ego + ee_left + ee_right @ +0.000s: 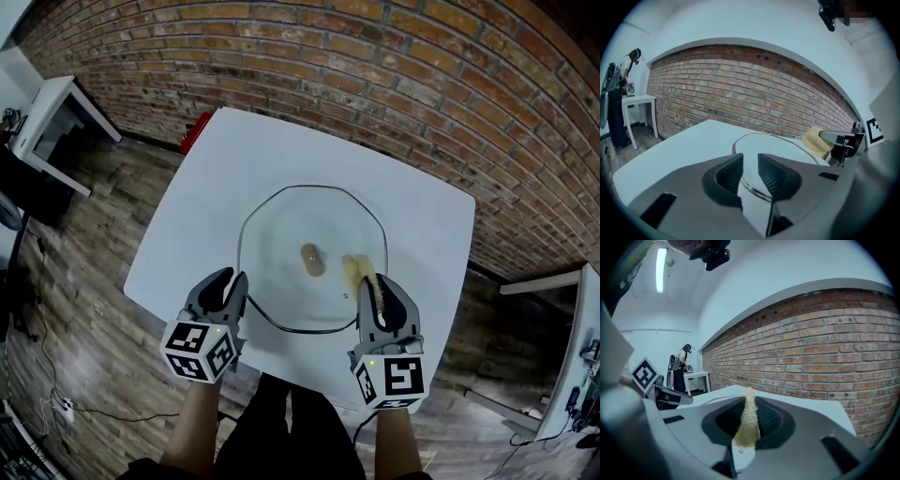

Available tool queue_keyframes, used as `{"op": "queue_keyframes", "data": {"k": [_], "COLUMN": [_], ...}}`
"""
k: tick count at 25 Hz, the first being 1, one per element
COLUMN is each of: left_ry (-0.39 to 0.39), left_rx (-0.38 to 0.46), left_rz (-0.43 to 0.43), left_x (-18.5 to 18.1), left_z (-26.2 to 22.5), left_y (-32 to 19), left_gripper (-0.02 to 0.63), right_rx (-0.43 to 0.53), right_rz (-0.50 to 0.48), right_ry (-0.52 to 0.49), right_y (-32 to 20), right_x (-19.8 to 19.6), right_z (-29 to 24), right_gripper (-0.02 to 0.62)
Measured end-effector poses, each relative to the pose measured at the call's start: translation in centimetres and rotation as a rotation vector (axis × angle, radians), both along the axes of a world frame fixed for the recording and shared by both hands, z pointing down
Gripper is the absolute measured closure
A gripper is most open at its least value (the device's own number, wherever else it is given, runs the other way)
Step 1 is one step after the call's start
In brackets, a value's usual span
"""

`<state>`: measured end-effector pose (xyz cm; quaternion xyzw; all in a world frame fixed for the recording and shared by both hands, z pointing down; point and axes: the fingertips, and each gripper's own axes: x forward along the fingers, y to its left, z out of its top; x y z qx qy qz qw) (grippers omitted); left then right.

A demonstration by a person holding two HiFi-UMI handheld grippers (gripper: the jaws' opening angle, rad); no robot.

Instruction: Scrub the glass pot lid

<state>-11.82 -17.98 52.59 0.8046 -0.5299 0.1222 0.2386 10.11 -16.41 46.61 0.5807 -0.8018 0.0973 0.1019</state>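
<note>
Well, the brick wall runs along the far side, and wood floor shows on both sides of your white table. The lid lies flat on that table with its handle side up, nearer your edge than the wall's (it is clear glass, so the white top shows through inside the dark rim).

Your left gripper sits at the lid's near-left rim. From its own view, the jaws stand a little apart. The rim crosses the gap between them, but neither pad presses on it, so you have no grip there.

Your right gripper reaches over the lid's near-right part. Its jaws are pressed together on the sponge, a yellowish pad squeezed thin between the pads and sticking out past the tips. The free end lies over the glass, just right of the middle. You cannot tell from these views whether it touches the glass.

Smallest of all, the brownish knob stands at the lid's centre, close to the sponge but apart from it.
</note>
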Motion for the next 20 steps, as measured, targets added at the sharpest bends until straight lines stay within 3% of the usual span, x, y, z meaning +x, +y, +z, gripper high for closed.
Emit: {"op": "queue_keyframes", "data": {"k": [1, 5, 7, 20], "left_ry": [0.011, 0.060, 0.085, 0.172], "left_rx": [-0.009, -0.052, -0.080, -0.190], "left_rz": [-0.001, -0.043, -0.051, -0.118], "left_x": [0.0, -0.5, -0.4, -0.9], "left_z": [0.2, 0.8, 1.2, 3.3], "left_y": [0.0, 0.1, 0.2, 0.2], "left_gripper": [0.522, 0.521, 0.480, 0.459], "right_rx": [0.000, 0.001, 0.003, 0.000], "right_rz": [0.000, 0.000, 0.001, 0.001], "right_ry": [0.000, -0.001, -0.002, -0.001], "right_y": [0.0, -0.1, -0.1, -0.2], "right_x": [0.0, 0.2, 0.4, 0.5], "right_z": [0.0, -0.1, -0.1, -0.2], "right_gripper": [0.537, 0.537, 0.537, 0.537]}}
